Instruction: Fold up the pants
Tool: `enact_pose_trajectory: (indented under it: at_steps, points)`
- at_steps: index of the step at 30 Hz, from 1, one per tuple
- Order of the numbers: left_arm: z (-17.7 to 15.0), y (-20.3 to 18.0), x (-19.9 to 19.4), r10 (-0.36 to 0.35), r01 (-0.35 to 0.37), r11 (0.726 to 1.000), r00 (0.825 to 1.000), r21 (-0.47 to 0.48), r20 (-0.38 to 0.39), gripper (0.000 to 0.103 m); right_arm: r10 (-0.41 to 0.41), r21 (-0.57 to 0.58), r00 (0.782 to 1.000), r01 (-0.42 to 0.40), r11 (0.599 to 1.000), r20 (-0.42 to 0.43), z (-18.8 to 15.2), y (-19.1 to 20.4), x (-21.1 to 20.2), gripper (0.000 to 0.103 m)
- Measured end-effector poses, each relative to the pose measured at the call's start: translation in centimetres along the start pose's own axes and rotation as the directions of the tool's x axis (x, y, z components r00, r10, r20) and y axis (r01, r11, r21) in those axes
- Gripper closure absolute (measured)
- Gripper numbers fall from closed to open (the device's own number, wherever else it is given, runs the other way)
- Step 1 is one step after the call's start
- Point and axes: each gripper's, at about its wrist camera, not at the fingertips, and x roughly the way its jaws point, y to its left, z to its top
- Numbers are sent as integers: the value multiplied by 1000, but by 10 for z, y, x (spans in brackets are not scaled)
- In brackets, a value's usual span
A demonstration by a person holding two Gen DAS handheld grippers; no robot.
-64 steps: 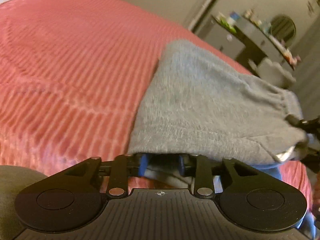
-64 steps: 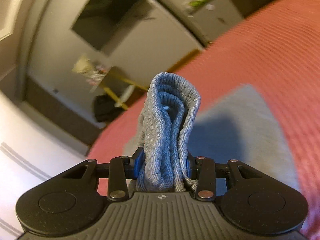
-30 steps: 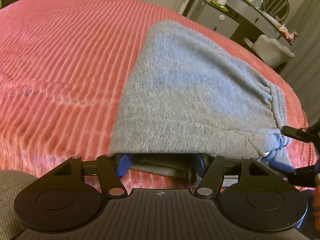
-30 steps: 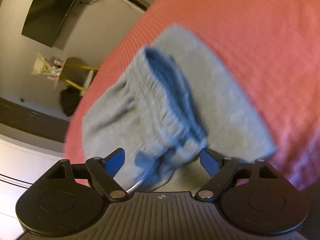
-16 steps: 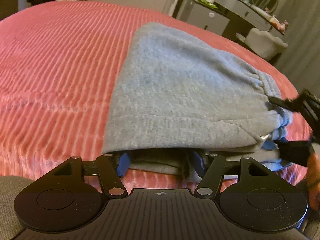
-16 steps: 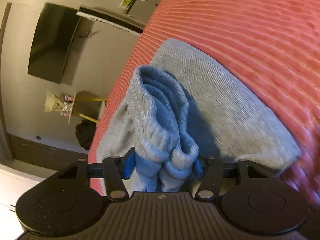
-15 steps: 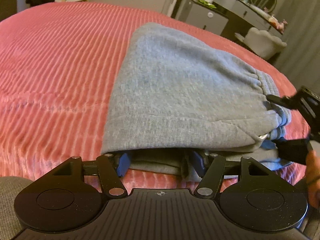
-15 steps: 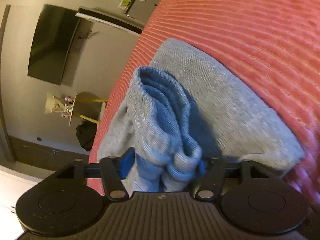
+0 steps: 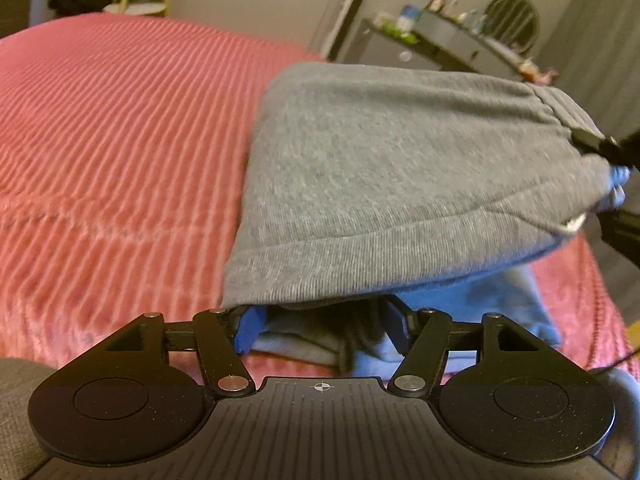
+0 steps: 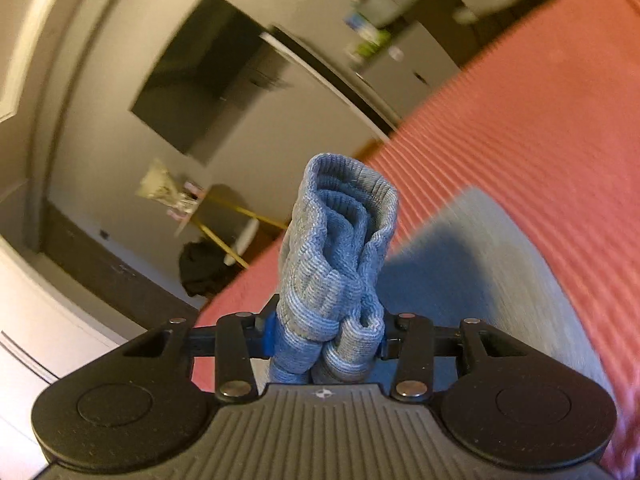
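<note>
Now the grey pants (image 9: 400,184) are seen folded over on the bed (image 9: 120,140), which is covered by a ribbed pink bedspread. In the left wrist view, the folded stack is spread from the near edge of the bed towards its far side, with a hemmed cuff edge lying just in front of the camera. The top layer is lifted at its right end, so that a gap is opened above the lower layers.

The left gripper (image 9: 324,326) is set about halfway open at the near edge of the bed. Lower layers of grey fabric are seen between its 2 blue pads, but whether the pads press on the cloth cannot be told.

The right gripper (image 10: 326,338) is shown closed on the bunched waistband (image 10: 340,248) of the pants. Its jaws have just been closing, and the ribbed elastic band is squeezed between them and stands up in thick folds ahead of the camera. In the left wrist view the same gripper is seen at the right edge, with the waistband end raised clear of the bedspread.

Beyond the bed, a dark dresser (image 9: 452,46) with small items and a wall-mounted television (image 10: 208,80) are visible, blurred.
</note>
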Motion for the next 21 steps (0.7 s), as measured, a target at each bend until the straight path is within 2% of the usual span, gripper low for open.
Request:
enact_pose_trajectory:
  at_steps: [4,7,12,17,21]
  points:
    - [-3,-9,-3,-31,29,997,999,66,22,33,18,-44,1000,-17,999,23,13,15,-10,60]
    - [-5,-16,7,20,-20,995,1000,93,-9,33,23,-70,999,-21,997,25,14,21,-15,60]
    - [-4,-14,23,94,-88,992,993,86,-71,36,31,-71,999,-29,997,31,12,23,-17,60]
    - [-3,-5,17,81,-79,995,996,63,-38,49,9,-85,998,-4,996,62,14,21,-31,61]
    - [-3,6,12,70,-69,997,997,29,-22,60,-29,-63,997,33,997,70,16,4,-37,61]
